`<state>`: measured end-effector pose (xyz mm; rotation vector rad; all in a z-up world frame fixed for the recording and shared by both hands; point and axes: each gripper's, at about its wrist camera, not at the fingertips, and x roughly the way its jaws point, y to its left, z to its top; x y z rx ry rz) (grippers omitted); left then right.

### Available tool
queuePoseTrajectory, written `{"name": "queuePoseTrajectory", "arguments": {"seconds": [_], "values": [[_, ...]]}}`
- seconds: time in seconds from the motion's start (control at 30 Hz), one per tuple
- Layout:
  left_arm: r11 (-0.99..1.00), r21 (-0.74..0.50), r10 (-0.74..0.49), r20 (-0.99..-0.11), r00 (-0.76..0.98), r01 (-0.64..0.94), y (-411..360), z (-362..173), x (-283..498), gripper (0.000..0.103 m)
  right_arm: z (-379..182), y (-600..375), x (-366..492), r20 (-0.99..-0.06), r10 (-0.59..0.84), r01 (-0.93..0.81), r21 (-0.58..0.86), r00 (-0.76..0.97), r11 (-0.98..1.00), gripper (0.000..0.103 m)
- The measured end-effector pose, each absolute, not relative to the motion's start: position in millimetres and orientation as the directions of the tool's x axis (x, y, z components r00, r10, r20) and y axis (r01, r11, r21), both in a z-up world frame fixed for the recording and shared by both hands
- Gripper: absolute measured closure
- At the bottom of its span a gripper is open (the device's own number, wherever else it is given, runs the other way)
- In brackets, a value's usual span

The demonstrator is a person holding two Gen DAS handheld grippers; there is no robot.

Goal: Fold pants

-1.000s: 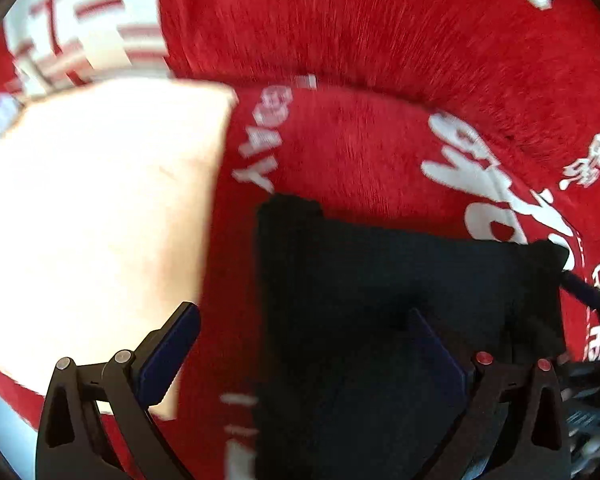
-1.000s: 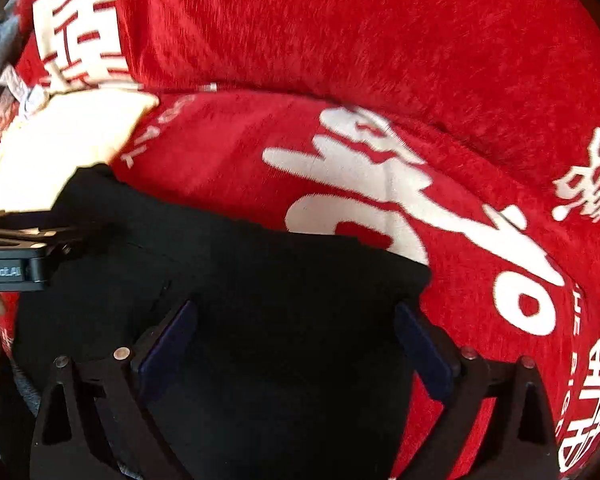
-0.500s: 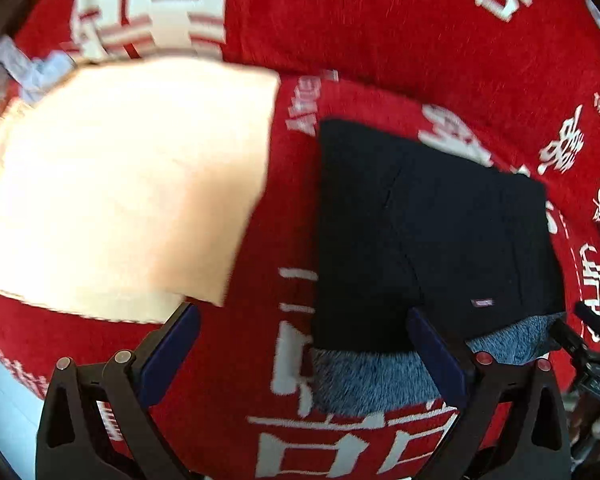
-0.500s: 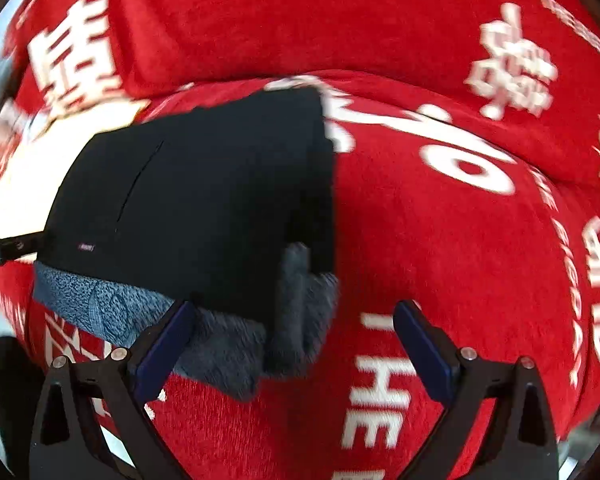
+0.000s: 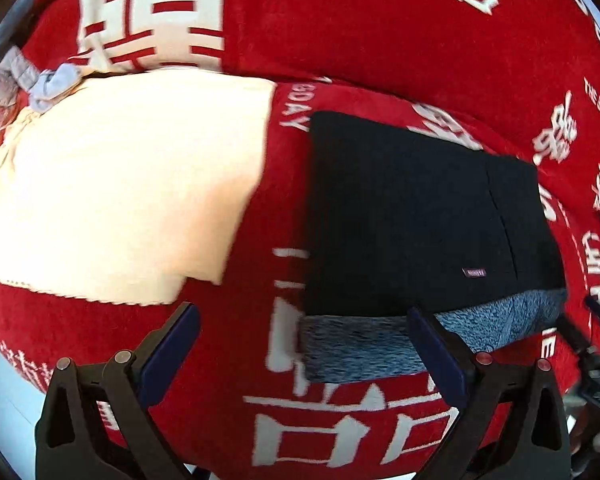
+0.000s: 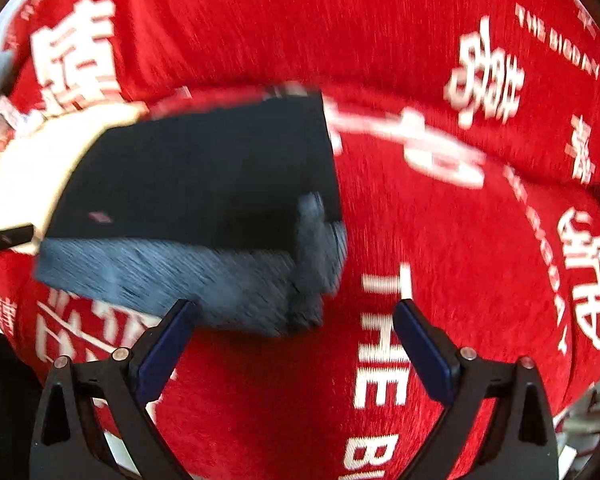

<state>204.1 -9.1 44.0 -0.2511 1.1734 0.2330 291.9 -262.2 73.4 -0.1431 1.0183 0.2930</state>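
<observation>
Here the pants (image 5: 412,216) lie folded into a black block on the red cover (image 5: 380,40), right of centre in the left wrist view, with a grey-blue fleecy inner layer showing along the lower edge. A small label (image 5: 474,272) sits near the block's lower right. To the left, apart from the pants, a cream cloth (image 5: 120,184) fills the middle left of the frame, and a pale grey garment (image 5: 40,82) shows at the upper left edge.

The left gripper (image 5: 304,354) has its 2 fingers (image 5: 170,354) spread wide and grips nothing; its right finger overlaps the grey-blue edge at the bottom, but whether it touches is unclear.

In the right wrist view, which is blurred, the pants (image 6: 204,184) sit centre left, the cream cloth (image 6: 28,168) just beyond them at the left edge. The right gripper (image 6: 294,348) is likewise spread wide and empty, over the cover (image 6: 440,240) with its white lettering, right of the pants.
</observation>
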Motion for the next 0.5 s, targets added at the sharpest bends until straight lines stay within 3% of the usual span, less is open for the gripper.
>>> {"name": "queuePoseTrajectory", "arguments": {"seconds": [0.1, 0.3, 0.5], "values": [[0.957, -0.057, 0.035, -0.951, 0.309, -0.283, -25, 20, 211, 0.0, 80, -247, 288, -0.821, 0.268, -0.37, 0.075, 0.504, 0.926, 0.003], [0.968, -0.012, 0.056, -0.963, 0.265, -0.251, -42, -3, 214, 0.0, 34, -243, 310, -0.884, 0.346, -0.368, 0.222, 0.314, 0.903, 0.003], [0.981, -0.007, 0.068, -0.922, 0.382, -0.192, -62, 37, 209, 0.0, 82, -247, 288, -0.833, 0.327, -0.402, 0.141, 0.445, 0.905, 0.003]]}}
